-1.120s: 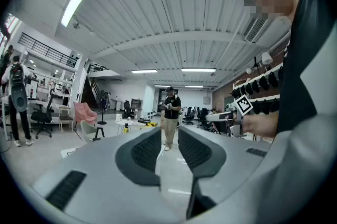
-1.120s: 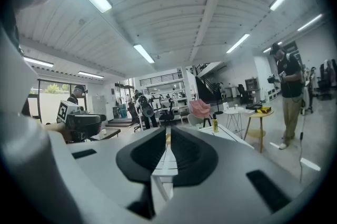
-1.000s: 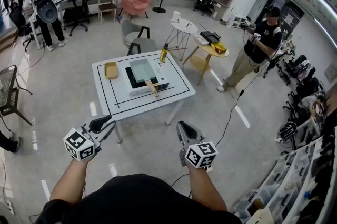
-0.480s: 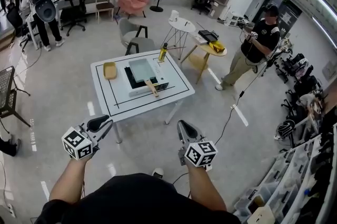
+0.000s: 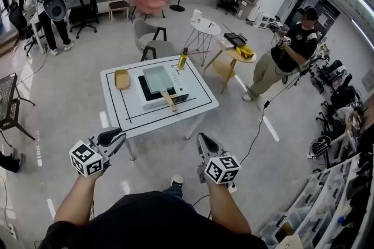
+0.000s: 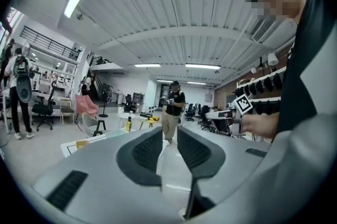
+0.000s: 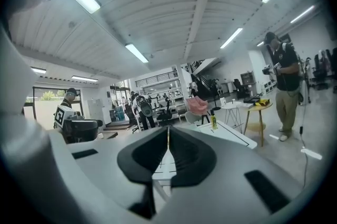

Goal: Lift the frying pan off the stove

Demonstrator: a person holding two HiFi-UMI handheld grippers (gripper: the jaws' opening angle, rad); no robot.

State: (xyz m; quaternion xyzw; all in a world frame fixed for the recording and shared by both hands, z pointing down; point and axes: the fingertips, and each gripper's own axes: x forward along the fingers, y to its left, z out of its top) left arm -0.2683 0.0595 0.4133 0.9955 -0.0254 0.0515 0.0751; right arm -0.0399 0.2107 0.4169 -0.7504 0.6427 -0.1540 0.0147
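Shoe (image 5: 177, 181) stepped in, frying pan (image 5: 158, 78) well beyond left gripper (image 5: 120, 137), right gripper (image 5: 201, 138)

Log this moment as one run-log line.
stage: before reach | rectangular grey frying pan: on black-and-white portable stove, untouched | left gripper: jaws shut, empty | right gripper: jaws shut, empty

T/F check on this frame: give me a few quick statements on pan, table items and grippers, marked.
1. The rectangular pale grey frying pan with a wooden handle sits on the black-and-white portable stove. True.
2. The right gripper grips the pan's handle. False: it is shut on nothing, well short of the white table.
3. The yellow bottle stands near the table's far edge. True.
4. The shallow yellow dish lies to the right of the stove. False: it lies to the left.
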